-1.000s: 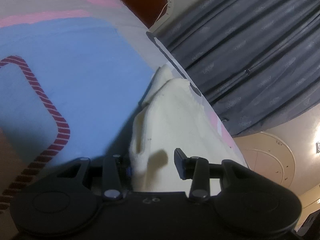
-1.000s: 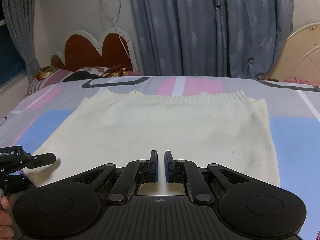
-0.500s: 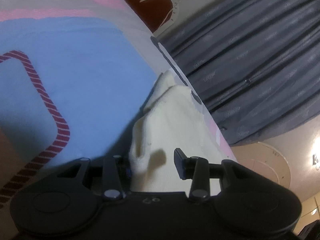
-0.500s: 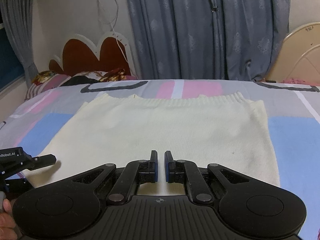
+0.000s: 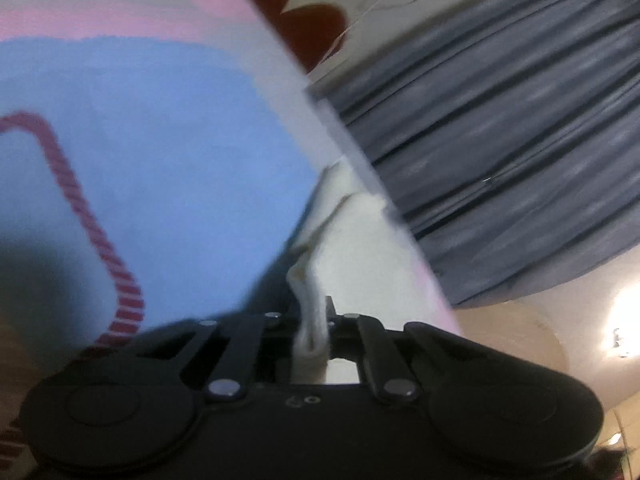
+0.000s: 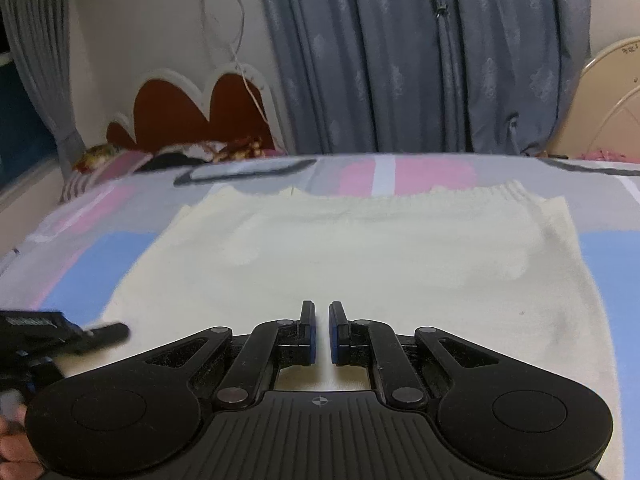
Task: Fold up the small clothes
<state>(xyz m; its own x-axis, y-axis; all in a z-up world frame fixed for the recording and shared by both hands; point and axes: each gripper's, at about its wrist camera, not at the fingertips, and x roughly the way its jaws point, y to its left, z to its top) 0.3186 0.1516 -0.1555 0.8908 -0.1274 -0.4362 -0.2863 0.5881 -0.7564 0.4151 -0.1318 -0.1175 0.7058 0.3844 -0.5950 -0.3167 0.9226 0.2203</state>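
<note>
Garment: a cream-coloured knitted sweater is lying flat on the bed, ribbed hem toward the far side, filling most of the right wrist view; its near left edge is being pinched up off the cover.
Left gripper: the black two-finger left gripper is clamping a bunched fold of the cream knit, the cloth standing in a narrow ridge between the closed jaws. In the right wrist view the same tool is showing at the lower left edge, blurred.
Right gripper: the black two-finger right gripper with blue pads is hovering over the near middle of the sweater, jaws drawn together to a thin slit, with nothing between them; whether the tips are touching the knit cannot be told.
Hand: part of a person's hand is showing at the bottom left corner, behind the left gripper's body.
Bed cover: a grey printed sheet with blue and pink blocks is spreading under the sweater; a dark red striped line is curving across its blue patch in the left wrist view.
Headboard: a red scalloped headboard with a white border is standing at the far left end of the bed.
Pillows: patterned pillows are lying at its foot.
Curtains: grey-blue pleated curtains are hanging behind the bed.
Containers: not seen in either view.
</note>
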